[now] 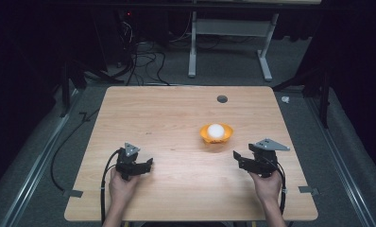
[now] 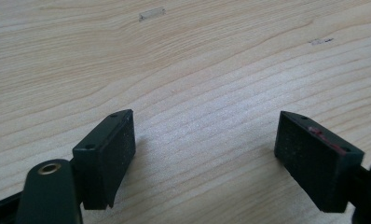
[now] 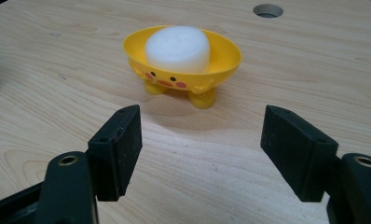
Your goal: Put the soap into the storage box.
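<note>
Here I hold my right claw (image 1: pixel 236 156) in the lower right of the high view, low over the wooden table (image 1: pixel 167 118). Its jaws are spread wide and pinch nothing. In the right gripper view, the yellow bowl (image 3: pixel 221 63) sits in the upper middle of the picture, just past my two black jaws and between them. It has little feet and a chick face with pink cheeks. A white ball (image 3: pixel 177 48) lies inside the bowl. In the high view, the bowl is right of the middle, up and to the left of my right claw. My left claw (image 1: pixel 148 164) is in the lower left, well apart from the bowl. Its jaws are spread wide too, with bare wood between them. A small round hole (image 1: pixel 222 99) is in the table above the bowl.
</note>
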